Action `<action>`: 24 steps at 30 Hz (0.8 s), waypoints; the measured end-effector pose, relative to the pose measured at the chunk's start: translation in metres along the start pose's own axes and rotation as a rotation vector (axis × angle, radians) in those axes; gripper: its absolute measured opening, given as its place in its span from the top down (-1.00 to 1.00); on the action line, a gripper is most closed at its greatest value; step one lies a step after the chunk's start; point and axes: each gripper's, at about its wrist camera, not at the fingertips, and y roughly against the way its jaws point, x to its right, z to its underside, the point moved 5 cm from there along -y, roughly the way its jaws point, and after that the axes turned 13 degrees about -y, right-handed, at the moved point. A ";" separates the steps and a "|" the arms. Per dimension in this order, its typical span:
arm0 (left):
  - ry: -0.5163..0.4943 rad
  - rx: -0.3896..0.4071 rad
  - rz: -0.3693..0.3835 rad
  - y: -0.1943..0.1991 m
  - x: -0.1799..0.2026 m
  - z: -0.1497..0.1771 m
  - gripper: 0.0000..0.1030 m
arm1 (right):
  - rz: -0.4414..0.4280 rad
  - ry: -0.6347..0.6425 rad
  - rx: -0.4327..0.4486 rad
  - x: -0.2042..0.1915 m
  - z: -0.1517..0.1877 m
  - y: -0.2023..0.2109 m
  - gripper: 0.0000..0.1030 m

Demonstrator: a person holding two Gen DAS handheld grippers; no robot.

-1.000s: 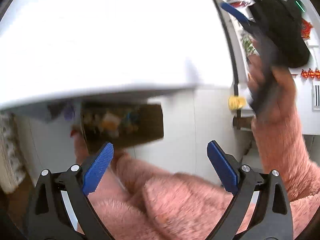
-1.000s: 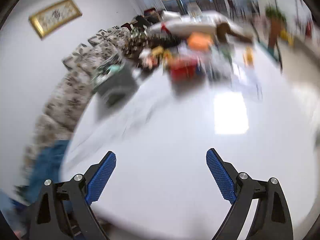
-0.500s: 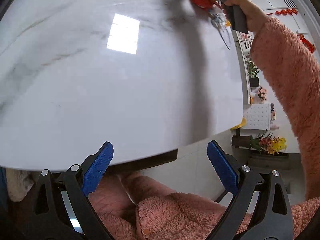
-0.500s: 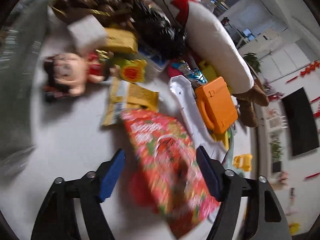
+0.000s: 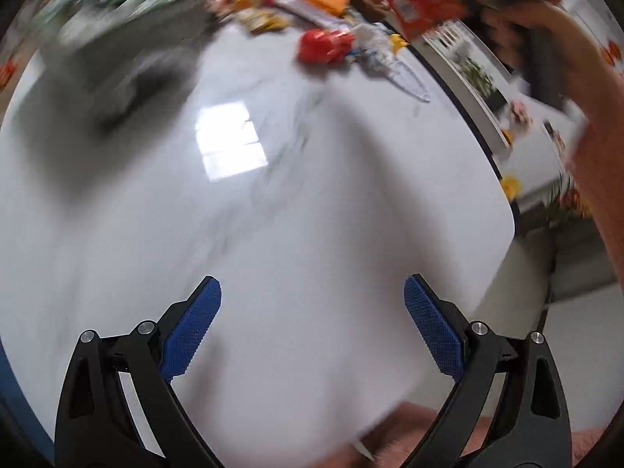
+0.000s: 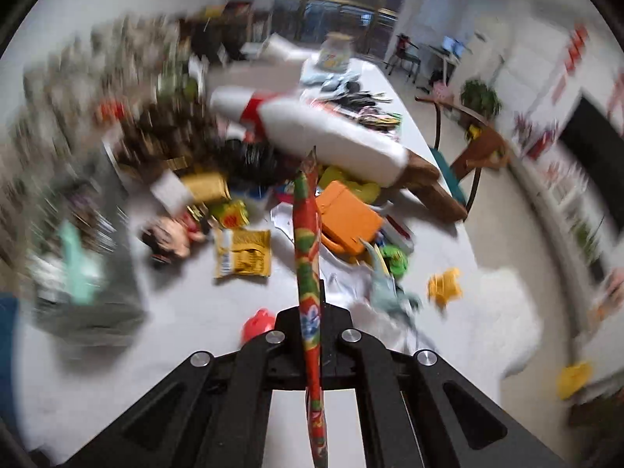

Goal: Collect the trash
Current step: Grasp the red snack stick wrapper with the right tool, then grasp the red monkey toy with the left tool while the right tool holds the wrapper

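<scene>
My right gripper [image 6: 312,327] is shut on a red snack wrapper [image 6: 308,241], seen edge-on and held above the table. The same wrapper [image 5: 421,4] shows in the left wrist view, lifted at the far right in the right hand. My left gripper [image 5: 312,323] is open and empty, low over the bare white marble table [image 5: 292,214]. A yellow snack packet [image 6: 241,253] lies flat on the table beyond the right gripper. A grey bin [image 6: 82,284] stands at the left, blurred.
A heap of toys lies at the table's far end: an orange case [image 6: 347,218], a big white bowling pin [image 6: 312,132], a doll [image 6: 171,234], a red toy [image 5: 323,46], a clear plastic wrapper [image 5: 394,62]. The table edge [image 5: 503,179] runs down the right.
My right gripper closed on the red wrapper and lifted it off the table. My left gripper swung up from the table's underside to over the tabletop, still open.
</scene>
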 end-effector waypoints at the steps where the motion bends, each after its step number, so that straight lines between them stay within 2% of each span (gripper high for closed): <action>1: -0.014 -0.013 0.001 -0.008 -0.003 -0.020 -0.79 | -0.033 -0.043 0.004 0.003 0.013 0.023 1.00; 5: -0.066 -0.018 0.040 -0.042 -0.027 -0.106 -0.79 | -0.182 -0.223 0.001 0.046 0.057 0.083 1.00; 8: -0.124 -0.039 0.052 -0.064 -0.039 -0.158 -0.79 | -0.195 -0.319 0.003 0.065 0.093 0.100 0.99; 12: -0.287 -0.161 -0.068 -0.113 -0.042 -0.213 -0.79 | -0.150 -0.424 0.014 0.106 0.137 0.127 0.99; 13: -0.302 -0.180 -0.090 -0.121 -0.043 -0.223 -0.79 | -0.142 -0.444 0.016 0.112 0.143 0.129 0.99; 15: -0.338 -0.204 -0.106 -0.133 -0.044 -0.239 -0.79 | -0.127 -0.489 0.020 0.129 0.159 0.137 0.99; 17: -0.372 -0.257 -0.163 -0.149 -0.046 -0.249 -0.79 | -0.117 -0.522 0.024 0.140 0.170 0.144 0.99; 18: -0.377 -0.281 -0.162 -0.156 -0.045 -0.249 -0.78 | -0.116 -0.533 0.028 0.144 0.174 0.148 0.99; 19: -0.382 -0.303 -0.176 -0.163 -0.046 -0.250 -0.69 | -0.109 -0.543 0.037 0.149 0.179 0.152 0.99; 20: -0.382 -0.314 -0.188 -0.168 -0.046 -0.253 -0.41 | -0.104 -0.547 0.039 0.152 0.182 0.154 0.99; 22: -0.377 -0.311 -0.212 -0.171 -0.044 -0.256 -0.41 | -0.112 -0.569 0.039 0.157 0.188 0.156 0.99; 24: -0.340 -0.298 -0.193 -0.167 -0.045 -0.255 -0.40 | -0.107 -0.569 0.036 0.159 0.192 0.158 0.99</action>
